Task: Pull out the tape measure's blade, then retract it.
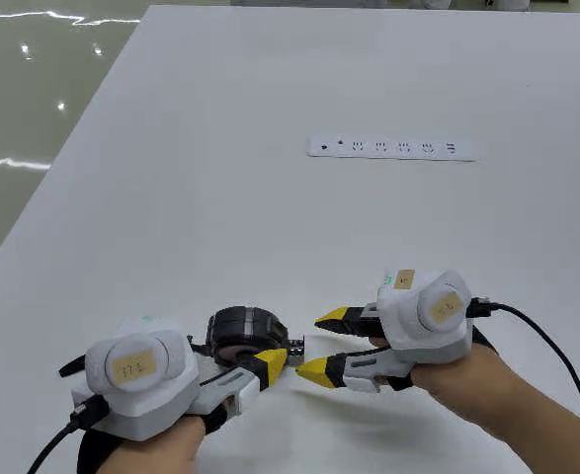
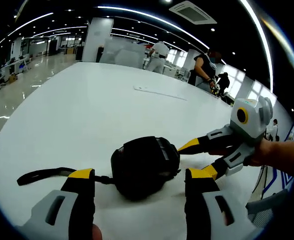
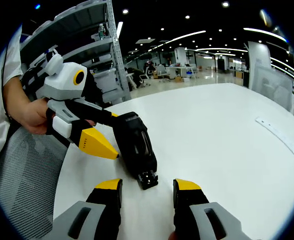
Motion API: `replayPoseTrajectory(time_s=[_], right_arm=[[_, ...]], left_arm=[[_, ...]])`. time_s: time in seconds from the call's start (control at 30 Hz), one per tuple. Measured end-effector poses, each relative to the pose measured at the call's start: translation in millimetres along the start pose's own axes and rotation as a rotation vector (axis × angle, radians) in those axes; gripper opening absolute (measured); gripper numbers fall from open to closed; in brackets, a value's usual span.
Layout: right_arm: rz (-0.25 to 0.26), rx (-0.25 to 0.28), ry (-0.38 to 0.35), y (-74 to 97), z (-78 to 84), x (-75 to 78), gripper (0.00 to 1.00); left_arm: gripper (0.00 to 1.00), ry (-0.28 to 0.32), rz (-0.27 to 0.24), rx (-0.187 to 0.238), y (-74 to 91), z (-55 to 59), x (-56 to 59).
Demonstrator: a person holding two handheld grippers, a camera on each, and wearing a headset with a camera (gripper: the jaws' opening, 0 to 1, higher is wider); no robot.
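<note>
Right gripper view: we log right gripper (image 3: 147,185) fingers parted, empty; tape measure (image 3: 135,142) lies just ahead, hook (image 3: 148,178) toward them. Left gripper (image 2: 141,174) straddles it; grip unclear.

Your left hand (image 1: 161,452) is low at 7 o'clock in the head view. It holds the left tongs (image 2: 141,175), which point toward 2 o'clock with the jaws wide apart. Your right hand (image 1: 459,380) is at 5 o'clock, and its forearm (image 1: 546,427) leaves toward 4 o'clock. The right tongs (image 1: 322,346) point toward 9 o'clock, jaws parted, the tips near the left tongs' yellow tip.
</note>
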State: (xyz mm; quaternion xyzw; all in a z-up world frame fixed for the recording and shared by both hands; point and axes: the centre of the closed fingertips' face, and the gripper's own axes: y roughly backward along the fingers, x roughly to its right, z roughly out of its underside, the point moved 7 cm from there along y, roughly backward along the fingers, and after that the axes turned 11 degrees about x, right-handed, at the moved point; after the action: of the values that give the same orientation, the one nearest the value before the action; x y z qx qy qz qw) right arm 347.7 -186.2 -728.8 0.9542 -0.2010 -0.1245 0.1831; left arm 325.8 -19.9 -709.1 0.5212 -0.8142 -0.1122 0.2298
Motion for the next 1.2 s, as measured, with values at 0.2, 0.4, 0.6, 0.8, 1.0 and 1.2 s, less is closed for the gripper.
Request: replayPoseTrajectory(time_s=[0.2, 0.4, 0.6, 0.8, 1.0, 1.2], right_arm=[[0.036, 0.005, -0.014, 10.1, 1.5, -2.0, 0.47], [0.067, 0.011, -0.031, 24.8, 2.4, -5.7, 0.54], [0.112, 0.018, -0.041, 43.7, 4.2, -6.9, 0.58], [0.147, 0.023, -0.043, 59.9, 5.0, -12.7, 0.60], [0.188, 0.018, -0.039, 75.3, 10.1, -17.4, 0.63], [0.218, 0.021, -0.047, 92.4, 16.6, -23.5, 0.67]], left_arm=[[0.74, -0.043, 0.035, 0.000, 9.8, -1.6, -2.6], [0.75, -0.063, 0.069, 0.006, 18.6, -3.6, -5.3], [0.75, -0.102, 0.102, -0.008, 28.8, -3.0, -9.9], [0.75, -0.139, 0.141, -0.025, 39.4, -1.5, -15.4], [0.75, -0.179, 0.169, -0.046, 49.4, 4.5, -19.8], [0.74, -0.208, 0.182, -0.061, 59.6, 7.5, -25.3]])
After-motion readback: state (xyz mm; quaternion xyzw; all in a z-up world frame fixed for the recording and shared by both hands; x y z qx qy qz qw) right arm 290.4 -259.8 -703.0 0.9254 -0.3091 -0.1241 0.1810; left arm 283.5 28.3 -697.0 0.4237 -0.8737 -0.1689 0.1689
